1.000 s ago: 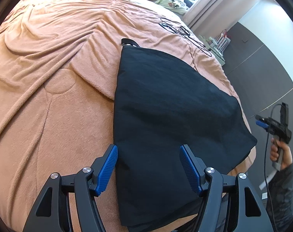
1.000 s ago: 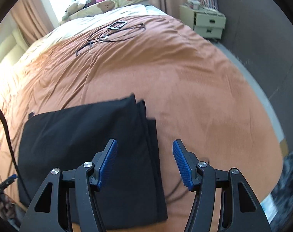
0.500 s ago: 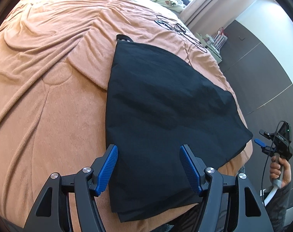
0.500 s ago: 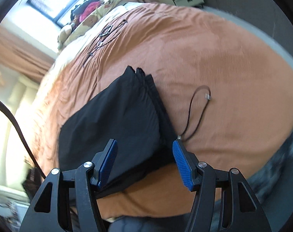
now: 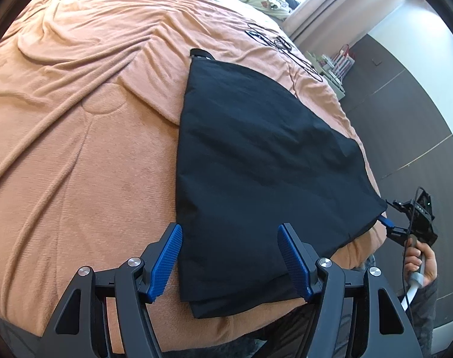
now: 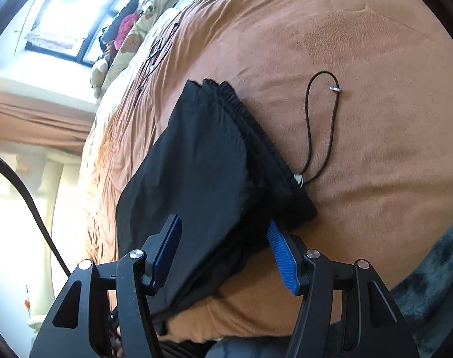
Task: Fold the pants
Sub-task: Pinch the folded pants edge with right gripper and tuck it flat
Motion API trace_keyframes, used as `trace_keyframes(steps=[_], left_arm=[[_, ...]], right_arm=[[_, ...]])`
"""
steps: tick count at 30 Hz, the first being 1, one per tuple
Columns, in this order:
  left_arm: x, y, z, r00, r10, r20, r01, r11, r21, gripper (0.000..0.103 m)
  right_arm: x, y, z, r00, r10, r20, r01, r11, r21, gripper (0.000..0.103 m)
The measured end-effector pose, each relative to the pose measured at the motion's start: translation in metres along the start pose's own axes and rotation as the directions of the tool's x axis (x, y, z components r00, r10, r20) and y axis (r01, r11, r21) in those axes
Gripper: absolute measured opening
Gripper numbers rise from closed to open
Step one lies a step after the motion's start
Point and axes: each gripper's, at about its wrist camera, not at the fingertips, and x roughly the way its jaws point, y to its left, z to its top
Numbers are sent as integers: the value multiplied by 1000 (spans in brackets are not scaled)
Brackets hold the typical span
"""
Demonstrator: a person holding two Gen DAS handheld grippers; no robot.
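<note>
A pair of black, thin-fabric pants (image 5: 256, 161), folded into a flat layered wedge, lies on a bed covered with an orange-brown fleece blanket (image 5: 77, 149), filling the centre of the left wrist view from a small loop at the upper middle down to the lower edge of the bed. The left gripper (image 5: 229, 261), black-armed with blue ribbed pads, sits at the bottom of that frame with its fingers released and spread wide; the near edge of the pants shows in the gap between the pads, neither pad pressing on it. At the right edge of the same view a hand (image 5: 420, 261) holds the right gripper (image 5: 390, 228) at the far corner of the pants. In the right wrist view that gripper (image 6: 223, 253) has its fingers apart around the corner of the stacked layers, the right blue pad lying against the gathered waistband edge, though whether it bears on the cloth cannot be told; the fingers are not clenched. A thin dark drawstring cord (image 6: 319, 125) with a metal tip loops out over the blanket at the right centre. At the upper right of the left wrist view a small pale rack (image 5: 335, 65) holds upright items too small to identify.
</note>
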Motion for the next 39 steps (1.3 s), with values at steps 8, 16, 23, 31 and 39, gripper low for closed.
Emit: trace_keyframes(steps=[8, 16, 23, 31, 39], left_arm=[[-4, 1, -1, 1000, -5, 12, 5, 1000, -12, 69], [-3, 6, -2, 1000, -1, -6, 1, 1000, -26, 69], [-1, 20, -2, 1000, -4, -7, 3, 997, -82, 69], [12, 32, 2, 998, -59, -25, 55, 987, -152, 62], [32, 38, -2, 991, -117, -68, 101, 972, -210, 46]], right_arm=[[-15, -13, 11, 999, -21, 50, 21, 1000, 3, 2], [-46, -5, -48, 992, 2, 126, 4, 999, -47, 1], [-43, -18, -65, 987, -14, 158, 12, 1000, 13, 1], [-42, -24, -71, 986, -15, 169, 12, 1000, 21, 1], [-38, -37, -73, 988, 39, 151, -48, 997, 56, 4]])
